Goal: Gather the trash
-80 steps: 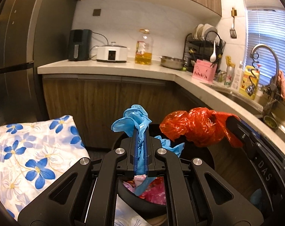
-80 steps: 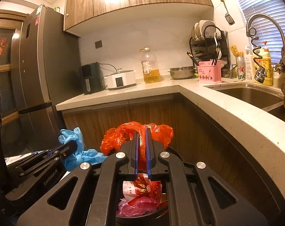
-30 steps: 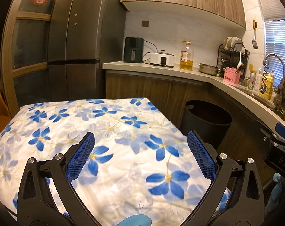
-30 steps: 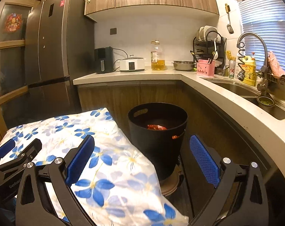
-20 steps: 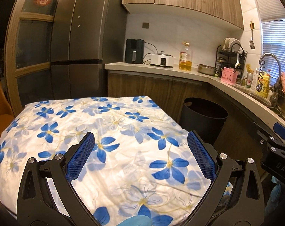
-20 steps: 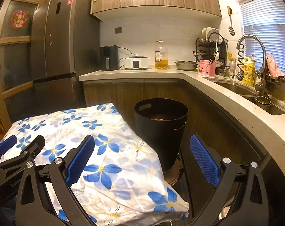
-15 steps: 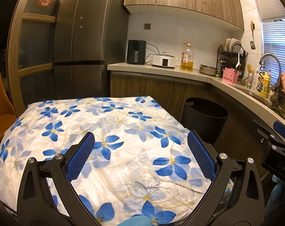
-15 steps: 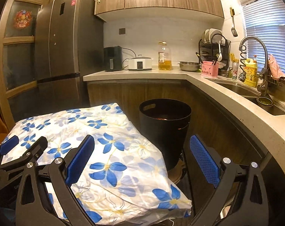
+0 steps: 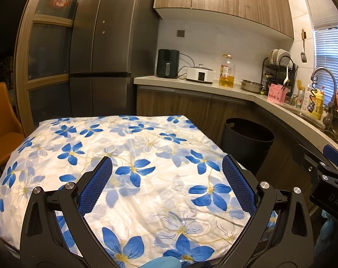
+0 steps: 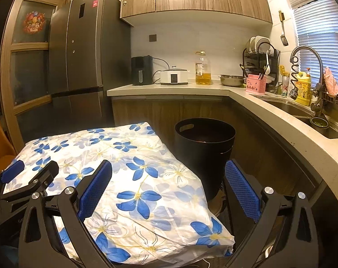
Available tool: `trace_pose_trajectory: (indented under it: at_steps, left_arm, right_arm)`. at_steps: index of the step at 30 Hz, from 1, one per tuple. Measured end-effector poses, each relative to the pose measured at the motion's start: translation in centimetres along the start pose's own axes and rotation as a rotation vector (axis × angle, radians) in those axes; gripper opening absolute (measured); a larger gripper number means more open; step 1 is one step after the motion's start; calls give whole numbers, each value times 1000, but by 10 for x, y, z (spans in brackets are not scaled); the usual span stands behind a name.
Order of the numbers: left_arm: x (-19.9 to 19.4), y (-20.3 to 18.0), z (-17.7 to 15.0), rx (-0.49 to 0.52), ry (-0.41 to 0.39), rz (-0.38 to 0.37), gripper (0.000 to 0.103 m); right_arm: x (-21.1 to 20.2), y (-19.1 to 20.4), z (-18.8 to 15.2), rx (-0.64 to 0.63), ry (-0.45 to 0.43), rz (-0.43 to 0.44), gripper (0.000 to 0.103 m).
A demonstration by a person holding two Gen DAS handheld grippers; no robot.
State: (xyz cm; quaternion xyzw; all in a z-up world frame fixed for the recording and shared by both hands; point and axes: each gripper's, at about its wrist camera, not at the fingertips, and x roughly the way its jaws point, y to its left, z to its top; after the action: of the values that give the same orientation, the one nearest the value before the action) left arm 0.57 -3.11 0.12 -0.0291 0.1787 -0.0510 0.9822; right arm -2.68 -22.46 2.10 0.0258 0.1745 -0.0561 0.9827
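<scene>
A round black trash bin (image 9: 247,138) (image 10: 204,147) stands on the floor against the wooden cabinets, past the far right corner of the cloth-covered table. A little red trash shows inside it in the right wrist view. My left gripper (image 9: 166,185) is open above the flowered cloth, nothing between its blue pads. My right gripper (image 10: 167,187) is open too and holds nothing, over the table's right edge with the bin just ahead. Each gripper shows at the edge of the other's view.
A white cloth with blue flowers (image 9: 128,160) covers the table (image 10: 128,178). The countertop (image 10: 269,111) curves along the right, with a sink and faucet (image 10: 303,67), dish rack, oil bottle and appliances. A dark fridge (image 9: 102,55) stands at left, an orange chair (image 9: 1,131) beside the table.
Both grippers, earlier shut on blue and red plastic bags over the bin, are now open and empty. They have pulled back from the bin over the table.
</scene>
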Motion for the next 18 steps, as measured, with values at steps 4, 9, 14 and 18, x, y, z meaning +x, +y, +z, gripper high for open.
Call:
trace_pose_trajectory:
  at_steps: [4, 9, 14, 18]
  left_arm:
    - [-1, 0, 0, 1, 1, -2, 97]
    - [-1, -1, 0, -1, -1, -1, 97]
    - [-1, -1, 0, -1, -1, -1, 97]
    - [-1, -2, 0, -1, -1, -2, 97]
  right_arm:
    - [0, 0, 0, 4, 0, -1, 97]
    - [0, 0, 0, 5, -2, 0, 97]
    - [0, 0, 1, 6, -3, -3, 97]
    - [-1, 1, 1, 7, -5, -3, 97]
